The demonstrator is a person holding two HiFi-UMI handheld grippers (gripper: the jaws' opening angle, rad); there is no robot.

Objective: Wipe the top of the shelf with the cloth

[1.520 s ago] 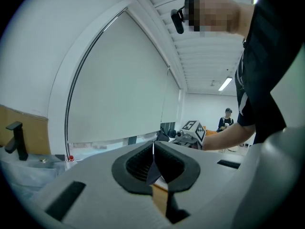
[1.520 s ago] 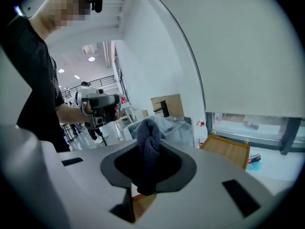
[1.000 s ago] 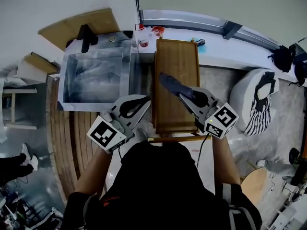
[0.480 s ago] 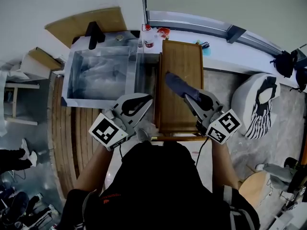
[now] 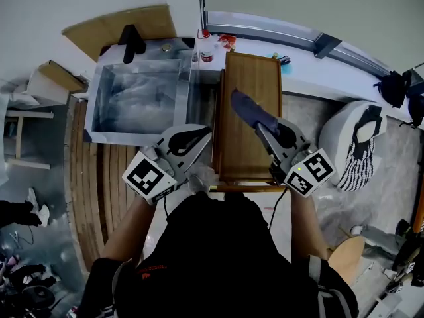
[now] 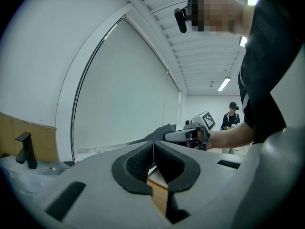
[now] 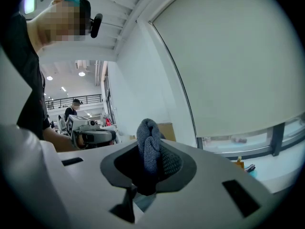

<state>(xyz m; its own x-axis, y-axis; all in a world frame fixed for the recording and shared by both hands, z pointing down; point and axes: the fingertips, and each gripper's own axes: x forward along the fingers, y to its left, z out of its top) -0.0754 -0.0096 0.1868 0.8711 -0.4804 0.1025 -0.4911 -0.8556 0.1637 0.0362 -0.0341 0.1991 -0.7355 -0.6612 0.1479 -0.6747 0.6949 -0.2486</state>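
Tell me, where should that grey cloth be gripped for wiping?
Take the cloth by its bunched near end, from the person's side, as the right gripper does: folds gather there, and the long free end lies over the shelf.

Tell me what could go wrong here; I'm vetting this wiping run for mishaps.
The cloth is pinched at one end in the tongs of the right gripper; pressing down may pull it free. Small bottles stand by the far left corner of the shelf; a long stroke might knock them.

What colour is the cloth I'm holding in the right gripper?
Dark bluish-grey cloth, knitted texture; clearest in the right gripper view.
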